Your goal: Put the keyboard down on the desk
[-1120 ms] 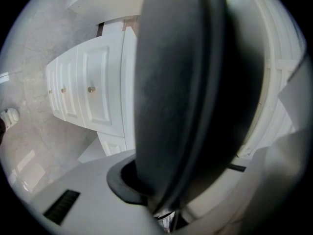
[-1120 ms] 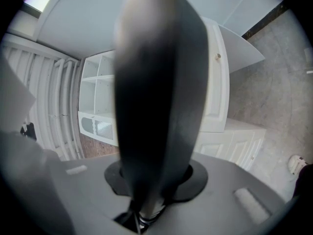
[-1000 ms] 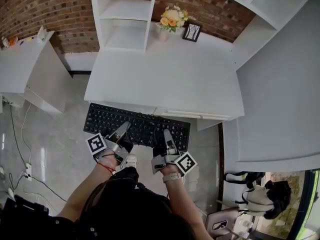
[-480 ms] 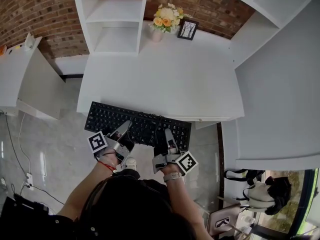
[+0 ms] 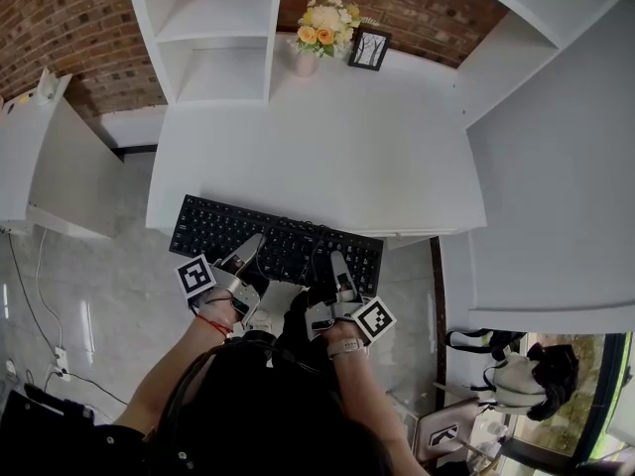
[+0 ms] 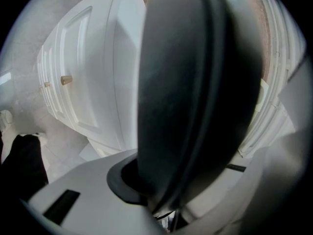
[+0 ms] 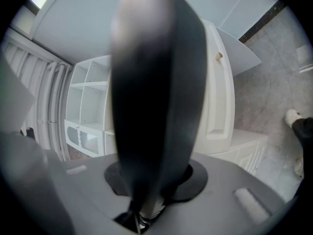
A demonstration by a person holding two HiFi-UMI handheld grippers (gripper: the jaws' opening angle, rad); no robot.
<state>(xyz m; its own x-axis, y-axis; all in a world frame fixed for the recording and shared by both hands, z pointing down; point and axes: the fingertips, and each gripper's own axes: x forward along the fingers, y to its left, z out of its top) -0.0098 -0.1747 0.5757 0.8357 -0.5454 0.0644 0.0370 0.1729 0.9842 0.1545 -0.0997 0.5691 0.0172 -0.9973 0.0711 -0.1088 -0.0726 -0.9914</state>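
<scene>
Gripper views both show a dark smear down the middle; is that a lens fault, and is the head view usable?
Left gripper view: no fault, the clamped keyboard sits too close to focus; the white cabinet behind is sharper but bowed by the wide lens. Right gripper view: same dark blur, shelves curved. Head view: evenly lit and sharp, desk edges slightly bowed.

Head view: bright, even, soft light, shadows weak; white desk [image 5: 327, 137] close to washed out; straight lines bow hard toward the edges. Both gripper views: fisheye, black vignetted corners. Dark keyboard [image 6: 195, 92] sits right up against each lens, a smeared out-of-focus mass, while the furniture [image 6: 78, 77] behind reads fairly sharp.
</scene>
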